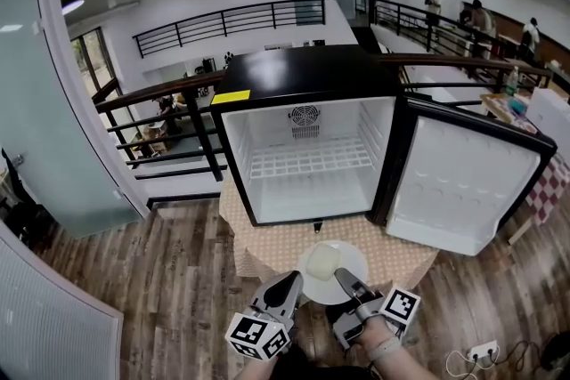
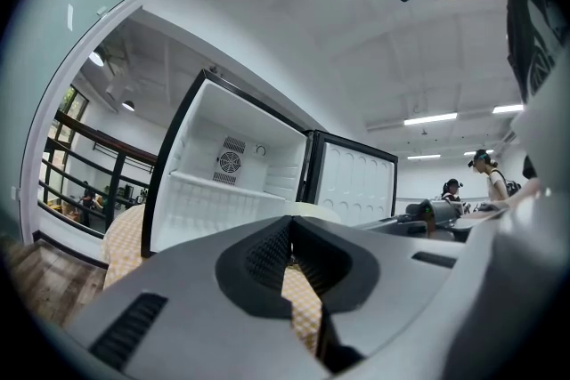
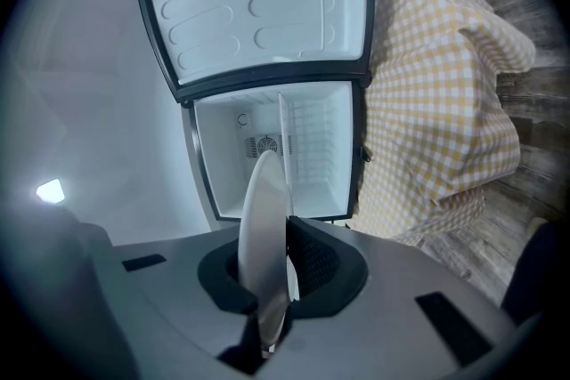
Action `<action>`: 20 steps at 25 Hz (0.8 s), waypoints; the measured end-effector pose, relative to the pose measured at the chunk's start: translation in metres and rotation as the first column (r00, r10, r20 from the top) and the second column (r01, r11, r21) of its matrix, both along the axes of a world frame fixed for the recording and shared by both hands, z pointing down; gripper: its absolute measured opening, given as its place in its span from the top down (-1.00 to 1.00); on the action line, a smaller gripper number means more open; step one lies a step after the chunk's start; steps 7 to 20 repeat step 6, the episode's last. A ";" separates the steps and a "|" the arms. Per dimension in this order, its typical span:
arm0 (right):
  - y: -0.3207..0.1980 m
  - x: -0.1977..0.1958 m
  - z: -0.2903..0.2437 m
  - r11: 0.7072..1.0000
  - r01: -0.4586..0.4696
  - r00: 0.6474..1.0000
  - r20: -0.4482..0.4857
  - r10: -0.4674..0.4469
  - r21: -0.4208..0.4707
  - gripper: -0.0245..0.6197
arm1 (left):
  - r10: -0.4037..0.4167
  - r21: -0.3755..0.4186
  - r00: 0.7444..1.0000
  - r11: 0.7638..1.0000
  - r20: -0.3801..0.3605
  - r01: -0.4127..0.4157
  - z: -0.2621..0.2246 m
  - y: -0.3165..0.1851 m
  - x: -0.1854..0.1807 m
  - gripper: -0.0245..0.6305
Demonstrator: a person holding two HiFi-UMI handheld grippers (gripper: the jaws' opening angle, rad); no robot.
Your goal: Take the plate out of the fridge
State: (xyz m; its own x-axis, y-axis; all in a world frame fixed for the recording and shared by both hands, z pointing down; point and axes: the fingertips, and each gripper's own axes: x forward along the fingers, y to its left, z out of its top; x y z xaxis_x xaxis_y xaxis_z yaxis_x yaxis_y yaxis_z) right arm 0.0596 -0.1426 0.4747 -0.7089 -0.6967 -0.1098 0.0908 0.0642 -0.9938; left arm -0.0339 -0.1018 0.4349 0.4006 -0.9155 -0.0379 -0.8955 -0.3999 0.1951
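The white plate (image 1: pixel 343 278) carries a pale lump of food (image 1: pixel 321 262) and sits outside the fridge, over the front of the checked tablecloth (image 1: pixel 267 246). My right gripper (image 1: pixel 346 281) is shut on the plate's near rim. In the right gripper view the plate (image 3: pixel 261 218) stands edge-on between the pads of that gripper (image 3: pixel 280 225). My left gripper (image 1: pixel 292 280) is just left of the plate, its jaws closed with nothing in them; in the left gripper view its tips (image 2: pixel 291 223) meet. The black fridge (image 1: pixel 307 160) stands open, its white inside bare.
The fridge door (image 1: pixel 463 182) swings wide to the right. A wire shelf (image 1: pixel 307 159) spans the fridge. A black railing (image 1: pixel 160 129) runs behind, a glass partition (image 1: pixel 53 102) is at the left. Several people (image 1: pixel 481 18) stand far right. A power strip (image 1: pixel 482 353) lies on the wooden floor.
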 end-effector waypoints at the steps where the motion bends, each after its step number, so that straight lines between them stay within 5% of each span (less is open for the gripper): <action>1: 0.000 0.000 0.001 1.000 0.000 1.000 0.001 0.000 -0.001 0.80 | -0.002 -0.002 1.000 1.000 0.000 0.002 0.001 0.001 -0.001 0.90; 20: -0.009 -0.009 0.003 1.000 0.015 1.000 -0.005 -0.015 0.021 0.80 | -0.024 -0.006 1.000 1.000 -0.006 0.024 0.008 -0.005 -0.010 0.90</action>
